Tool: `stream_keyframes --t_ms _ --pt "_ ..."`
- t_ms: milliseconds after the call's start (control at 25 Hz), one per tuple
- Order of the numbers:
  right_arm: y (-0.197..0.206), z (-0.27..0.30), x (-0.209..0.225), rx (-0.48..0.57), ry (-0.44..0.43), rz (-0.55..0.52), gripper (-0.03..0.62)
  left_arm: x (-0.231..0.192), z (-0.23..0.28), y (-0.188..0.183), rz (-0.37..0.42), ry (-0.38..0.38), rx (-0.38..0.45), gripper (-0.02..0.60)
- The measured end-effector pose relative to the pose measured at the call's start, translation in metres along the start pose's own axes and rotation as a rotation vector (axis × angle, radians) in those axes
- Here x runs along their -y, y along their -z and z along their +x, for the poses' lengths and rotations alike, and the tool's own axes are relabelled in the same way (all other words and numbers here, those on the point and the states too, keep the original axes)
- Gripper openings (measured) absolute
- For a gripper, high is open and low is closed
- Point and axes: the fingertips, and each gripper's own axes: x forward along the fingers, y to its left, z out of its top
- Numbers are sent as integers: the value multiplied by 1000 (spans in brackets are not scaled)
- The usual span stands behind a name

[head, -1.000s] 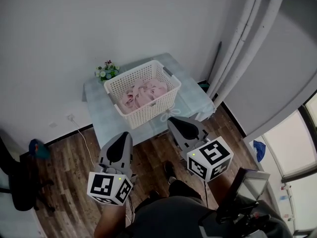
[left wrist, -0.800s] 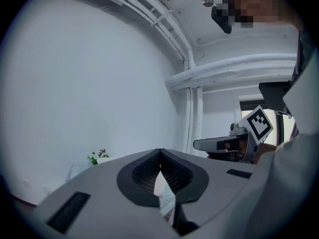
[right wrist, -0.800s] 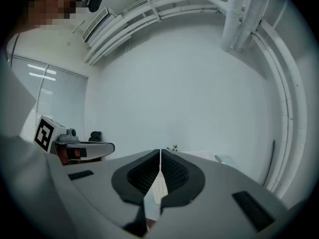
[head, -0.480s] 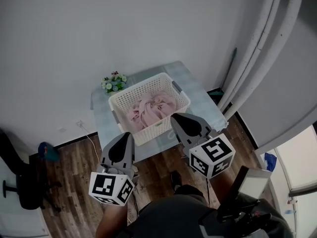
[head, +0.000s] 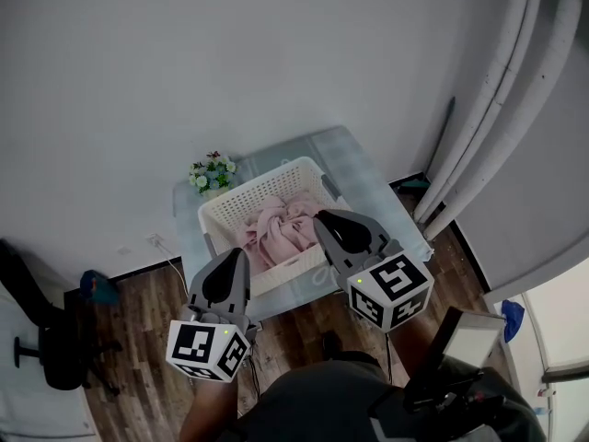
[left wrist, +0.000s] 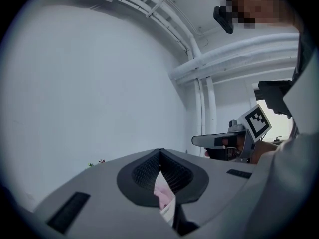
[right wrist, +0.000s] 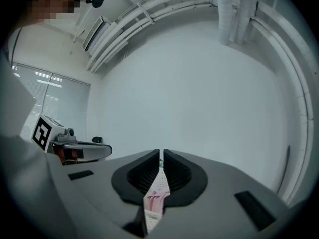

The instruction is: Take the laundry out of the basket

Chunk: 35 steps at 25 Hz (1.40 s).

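Head view: laundry point(head: 276, 230) all in basket point(head: 217, 221) on table point(head: 366, 180), nothing out. My left claw point(head: 232, 256) and right claw point(head: 324, 221) both clenched, empty, near basket.

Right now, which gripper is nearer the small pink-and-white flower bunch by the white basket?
Left, likely. The left gripper hangs at the white lattice basket's left front corner, the side of the small flower bunch; right gripper is by its right end, farther.
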Motion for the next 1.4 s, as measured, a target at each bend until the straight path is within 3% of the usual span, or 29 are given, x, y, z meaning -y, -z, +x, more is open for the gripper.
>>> stream_keyframes --t_ms 480,840,1000,1400 --pt "-9 25 50 0 -75 -18 21 -2 48 -14 43 -86 -5 11" --pt "-8 55 62 -28 -169 -44 29 -17 62 -17 53 -174 -24 11" --pt "3 76 57 -73 -219 -56 134 -31 68 -9 43 -182 -55 11" --pt "52 137 51 -268 -297 -104 261 -77 92 16 9 -175 -109 11"
